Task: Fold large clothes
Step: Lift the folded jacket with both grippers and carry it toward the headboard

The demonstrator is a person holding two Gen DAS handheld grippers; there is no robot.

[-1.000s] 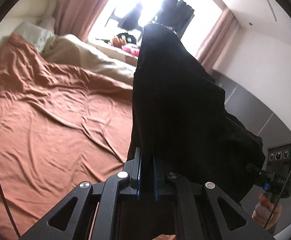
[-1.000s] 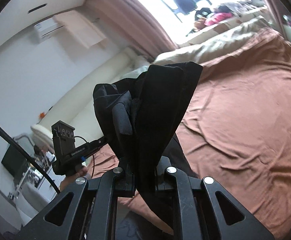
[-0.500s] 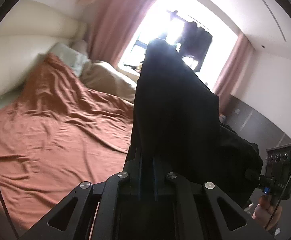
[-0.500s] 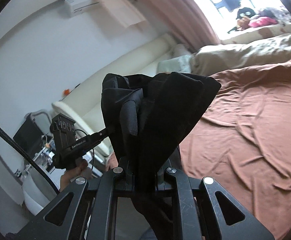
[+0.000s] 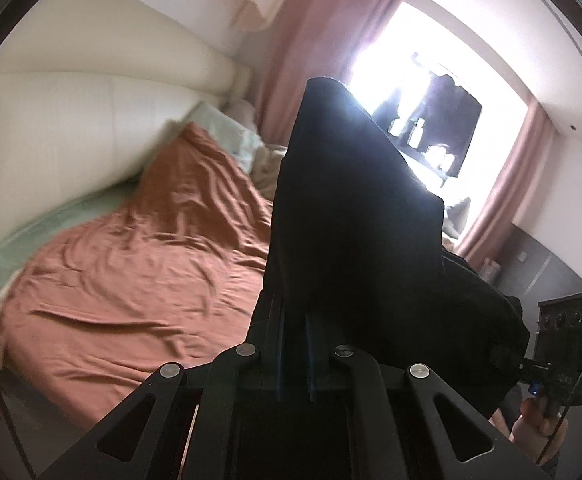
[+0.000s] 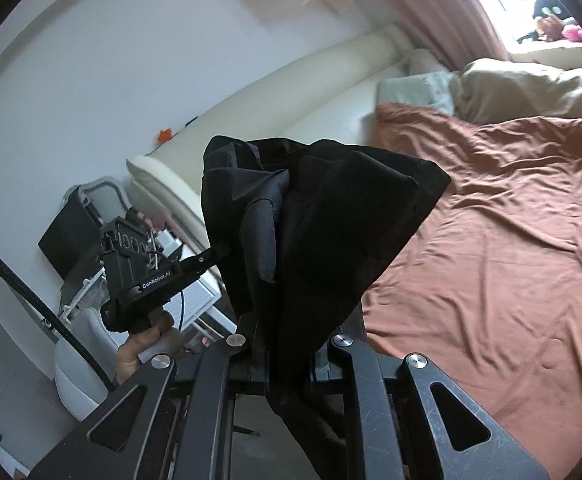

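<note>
Black garment (image 5: 355, 216) hangs bunched in the air above the rust-brown bed sheet (image 5: 131, 272); we've got left gripper (image 5: 294, 344) and right gripper (image 6: 287, 344) each clamped on its fabric.

A broad open stretch of rust-brown bedspread (image 5: 139, 280) is left free. Passage is bounded by the cream headboard (image 5: 91, 120), pillows (image 6: 415, 88), and the black garment (image 5: 355, 216) hanging centrally.

Rust-sheeted bed (image 5: 139, 264) under a cream headboard (image 5: 91, 120) (window (image 5: 431, 92) glaring).
</note>
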